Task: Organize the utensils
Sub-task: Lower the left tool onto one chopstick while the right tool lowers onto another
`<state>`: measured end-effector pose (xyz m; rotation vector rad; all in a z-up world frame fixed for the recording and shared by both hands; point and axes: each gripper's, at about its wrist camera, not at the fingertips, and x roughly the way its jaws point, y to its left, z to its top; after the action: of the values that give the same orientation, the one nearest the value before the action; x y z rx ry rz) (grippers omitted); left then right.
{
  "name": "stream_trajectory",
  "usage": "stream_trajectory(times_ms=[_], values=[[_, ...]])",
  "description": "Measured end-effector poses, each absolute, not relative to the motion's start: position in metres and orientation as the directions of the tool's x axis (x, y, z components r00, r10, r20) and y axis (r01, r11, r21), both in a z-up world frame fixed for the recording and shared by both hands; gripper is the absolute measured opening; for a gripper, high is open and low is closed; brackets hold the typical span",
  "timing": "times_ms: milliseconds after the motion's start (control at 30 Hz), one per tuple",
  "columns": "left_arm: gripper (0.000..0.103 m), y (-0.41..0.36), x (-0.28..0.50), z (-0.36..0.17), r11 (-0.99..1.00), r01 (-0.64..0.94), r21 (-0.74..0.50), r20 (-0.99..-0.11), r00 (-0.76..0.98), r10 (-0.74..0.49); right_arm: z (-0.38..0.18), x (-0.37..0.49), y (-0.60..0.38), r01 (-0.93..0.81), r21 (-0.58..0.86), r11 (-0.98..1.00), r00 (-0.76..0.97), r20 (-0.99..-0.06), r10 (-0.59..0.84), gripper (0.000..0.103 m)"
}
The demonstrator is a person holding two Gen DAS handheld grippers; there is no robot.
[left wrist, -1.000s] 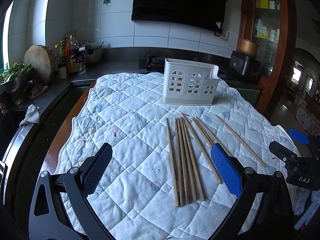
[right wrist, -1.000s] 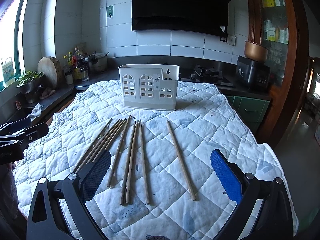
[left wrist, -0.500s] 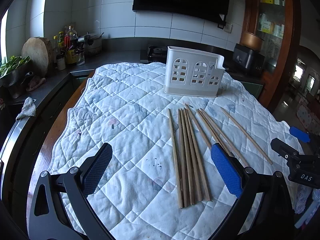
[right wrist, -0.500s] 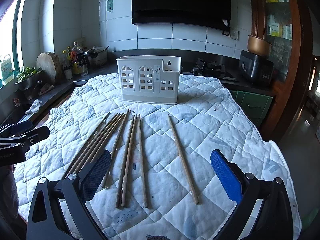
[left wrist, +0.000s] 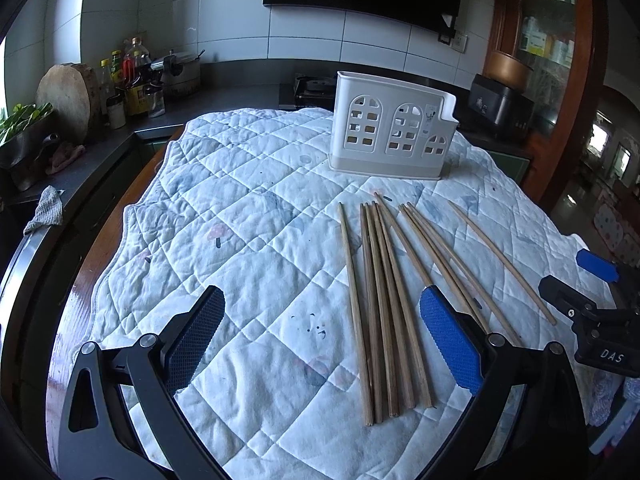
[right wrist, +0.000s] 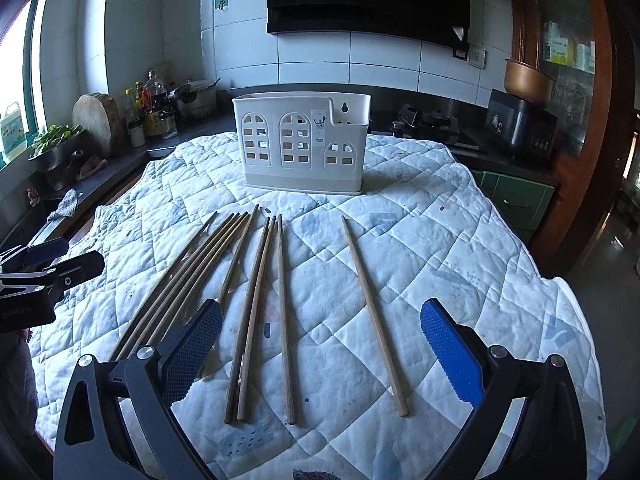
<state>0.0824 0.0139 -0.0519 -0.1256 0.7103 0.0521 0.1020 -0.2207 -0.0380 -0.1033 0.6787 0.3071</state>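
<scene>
Wooden chopsticks (right wrist: pixel 256 304) lie loose on the quilted cloth (left wrist: pixel 248 216), fanned just in front of the white utensil holder (right wrist: pixel 300 152). One stray chopstick (right wrist: pixel 372 312) lies apart from the rest. Left gripper (left wrist: pixel 320 340) and right gripper (right wrist: pixel 320 344) both spread wide, holding nothing, above the sticks' near ends.

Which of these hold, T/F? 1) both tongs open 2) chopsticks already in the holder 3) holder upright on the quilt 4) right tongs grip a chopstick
1) True: left tongs and right tongs are open, holding nothing.
2) False: the chopsticks lie flat on the quilted cloth, in front of the white holder.
3) True: it stands upright on the cloth.
4) False: the lone chopstick lies between the fingers, untouched.
</scene>
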Motion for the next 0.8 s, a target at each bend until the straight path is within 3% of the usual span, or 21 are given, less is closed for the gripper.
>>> stream_trajectory(times_ms=[500, 567, 700, 800], values=[[0.095, 0.014, 0.097, -0.082, 0.992, -0.086, -0.094, -0.716, 0.698, -0.007, -0.061, 0.118, -0.221, -0.321, 0.001, 0.947, 0.694, -0.680, 0.236, 0.095], [0.081, 0.015, 0.100, -0.086, 0.991, -0.089, -0.103, -0.728, 0.685, -0.015, -0.063, 0.121, -0.222, -0.316, 0.004, 0.949, 0.690, -0.685, 0.233, 0.094], [0.075, 0.015, 0.104, -0.092, 0.988, -0.092, -0.123, -0.741, 0.671, -0.030, -0.068, 0.126, -0.226, -0.310, 0.019, 0.951, 0.679, -0.696, 0.235, 0.090], [0.062, 0.014, 0.106, -0.095, 0.988, -0.087, -0.130, -0.749, 0.661, -0.041, -0.073, 0.129, -0.229, -0.304, 0.025, 0.952, 0.671, -0.704, 0.233, 0.086]])
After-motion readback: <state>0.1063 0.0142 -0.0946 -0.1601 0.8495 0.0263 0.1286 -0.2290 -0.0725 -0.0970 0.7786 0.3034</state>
